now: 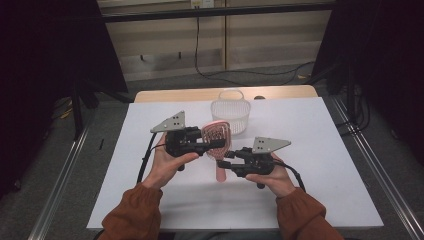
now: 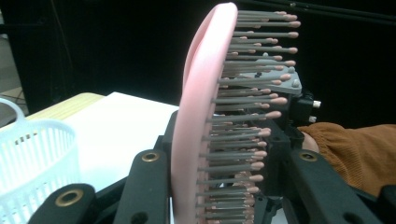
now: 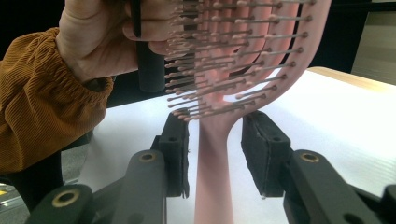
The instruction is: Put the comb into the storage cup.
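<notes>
Brush: a pink plastic paddle hairbrush with pink-tipped bristles is held up above the white surface, head toward the far edge, handle toward the person
Left hand-held gripper: the left hand-held gripper is clamped across the brush head; in the left gripper view the head stands edge-on between its jaws
Right hand-held gripper: the right hand-held gripper straddles the handle; jaws narrow but parted, with a gap showing on each side
Basket: a translucent white plastic basket with a hoop handle stands on the surface just beyond the brush
</notes>
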`<state>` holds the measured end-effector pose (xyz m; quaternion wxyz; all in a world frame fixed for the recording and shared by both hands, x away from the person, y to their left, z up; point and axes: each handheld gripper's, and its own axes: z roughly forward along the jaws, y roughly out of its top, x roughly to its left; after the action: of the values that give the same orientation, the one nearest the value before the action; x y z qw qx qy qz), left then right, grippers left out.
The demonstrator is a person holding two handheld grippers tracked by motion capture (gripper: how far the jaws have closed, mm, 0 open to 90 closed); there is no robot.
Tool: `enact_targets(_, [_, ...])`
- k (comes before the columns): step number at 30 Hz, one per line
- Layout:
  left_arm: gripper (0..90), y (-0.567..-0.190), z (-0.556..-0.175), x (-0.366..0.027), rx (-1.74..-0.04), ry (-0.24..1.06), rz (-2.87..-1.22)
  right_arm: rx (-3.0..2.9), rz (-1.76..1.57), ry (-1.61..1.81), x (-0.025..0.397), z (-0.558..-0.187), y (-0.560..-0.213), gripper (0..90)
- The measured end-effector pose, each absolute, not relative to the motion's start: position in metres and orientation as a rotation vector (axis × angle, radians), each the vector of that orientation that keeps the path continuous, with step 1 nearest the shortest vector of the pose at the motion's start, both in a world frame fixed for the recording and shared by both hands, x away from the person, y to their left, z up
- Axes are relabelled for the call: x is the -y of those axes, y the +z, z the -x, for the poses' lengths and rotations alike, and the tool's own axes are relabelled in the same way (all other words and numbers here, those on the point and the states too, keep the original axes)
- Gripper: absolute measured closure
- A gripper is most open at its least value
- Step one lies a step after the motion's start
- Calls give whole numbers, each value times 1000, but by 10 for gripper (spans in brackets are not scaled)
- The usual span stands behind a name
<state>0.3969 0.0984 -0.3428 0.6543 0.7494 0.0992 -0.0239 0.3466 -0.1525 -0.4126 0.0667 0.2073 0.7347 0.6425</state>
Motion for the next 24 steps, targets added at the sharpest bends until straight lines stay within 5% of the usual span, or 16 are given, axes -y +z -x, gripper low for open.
enact_targets(24, [638, -338, -397, -108, -316, 22, -1684, -2104, -770, 1792, 157, -341, -408, 132])
